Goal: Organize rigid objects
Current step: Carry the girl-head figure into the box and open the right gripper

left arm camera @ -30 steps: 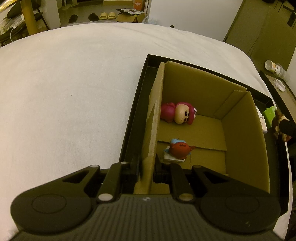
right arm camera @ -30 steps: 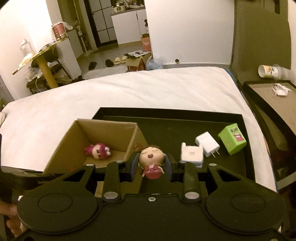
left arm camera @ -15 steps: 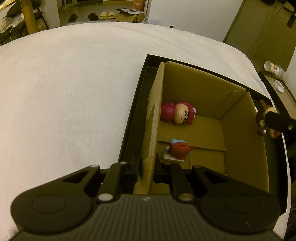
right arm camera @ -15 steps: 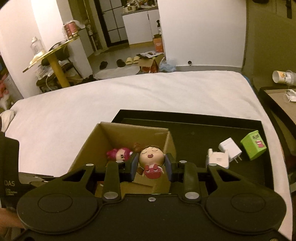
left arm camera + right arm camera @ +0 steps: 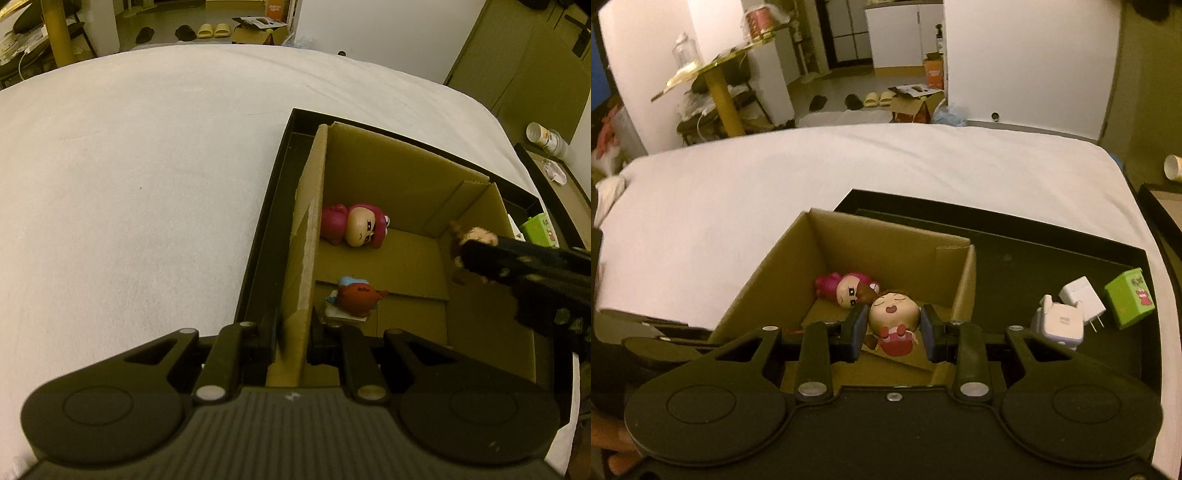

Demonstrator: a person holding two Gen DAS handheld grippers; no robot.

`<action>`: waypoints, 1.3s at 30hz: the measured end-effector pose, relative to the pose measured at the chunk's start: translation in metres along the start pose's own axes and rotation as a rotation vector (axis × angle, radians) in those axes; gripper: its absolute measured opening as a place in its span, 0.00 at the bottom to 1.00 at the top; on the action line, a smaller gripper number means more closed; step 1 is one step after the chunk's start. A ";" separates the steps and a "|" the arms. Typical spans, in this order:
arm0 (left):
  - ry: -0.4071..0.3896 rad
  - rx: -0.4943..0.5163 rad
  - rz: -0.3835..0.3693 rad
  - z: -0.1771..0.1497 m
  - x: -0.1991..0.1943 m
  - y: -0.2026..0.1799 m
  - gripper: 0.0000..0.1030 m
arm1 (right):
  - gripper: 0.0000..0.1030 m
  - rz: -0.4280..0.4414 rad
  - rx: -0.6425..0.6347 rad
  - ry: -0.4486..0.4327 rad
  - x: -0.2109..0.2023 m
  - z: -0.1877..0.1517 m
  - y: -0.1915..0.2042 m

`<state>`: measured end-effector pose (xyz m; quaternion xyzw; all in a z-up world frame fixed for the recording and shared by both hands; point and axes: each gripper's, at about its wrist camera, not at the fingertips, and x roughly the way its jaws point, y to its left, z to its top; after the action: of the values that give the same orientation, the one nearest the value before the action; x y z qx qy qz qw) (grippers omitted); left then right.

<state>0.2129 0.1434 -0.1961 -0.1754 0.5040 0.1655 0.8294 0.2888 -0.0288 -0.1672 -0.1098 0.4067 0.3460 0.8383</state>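
I have the left hand-held gripper (image 5: 291, 341) clamped on the near wall of the cardboard box (image 5: 406, 192), which sits in a black tray (image 5: 1052, 254) on the bed. My right hand-held gripper (image 5: 894, 328) grips a brown-haired doll (image 5: 894, 314) over the box's open top. Inside lie a pink doll (image 5: 351, 229) and a red figure (image 5: 356, 299). Two white chargers (image 5: 1082, 295) and a green cube (image 5: 1130, 299) rest on the tray beside the box

- I saw the cardboard box (image 5: 894, 243) standing open-topped at the left end of the black tray (image 5: 1052, 254).
- A pink figurine (image 5: 354, 229) lay on its side on the box floor, an orange one (image 5: 356, 299) nearer.
- A brown-haired, closed-eyed doll (image 5: 894, 317) hung above the box floor.
- Two white chargers (image 5: 1067, 314) and a green cube (image 5: 1128, 302) sat on the tray.
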 end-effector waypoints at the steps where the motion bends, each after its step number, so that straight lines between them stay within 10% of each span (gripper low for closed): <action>1: 0.000 0.001 0.001 0.000 0.000 0.000 0.13 | 0.30 0.000 -0.008 0.006 0.003 -0.001 0.002; 39: -0.004 0.008 -0.008 -0.002 0.000 0.002 0.13 | 0.43 -0.008 0.057 -0.019 -0.026 -0.002 -0.014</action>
<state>0.2108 0.1443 -0.1967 -0.1738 0.5021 0.1603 0.8318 0.2861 -0.0523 -0.1501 -0.0842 0.4082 0.3318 0.8463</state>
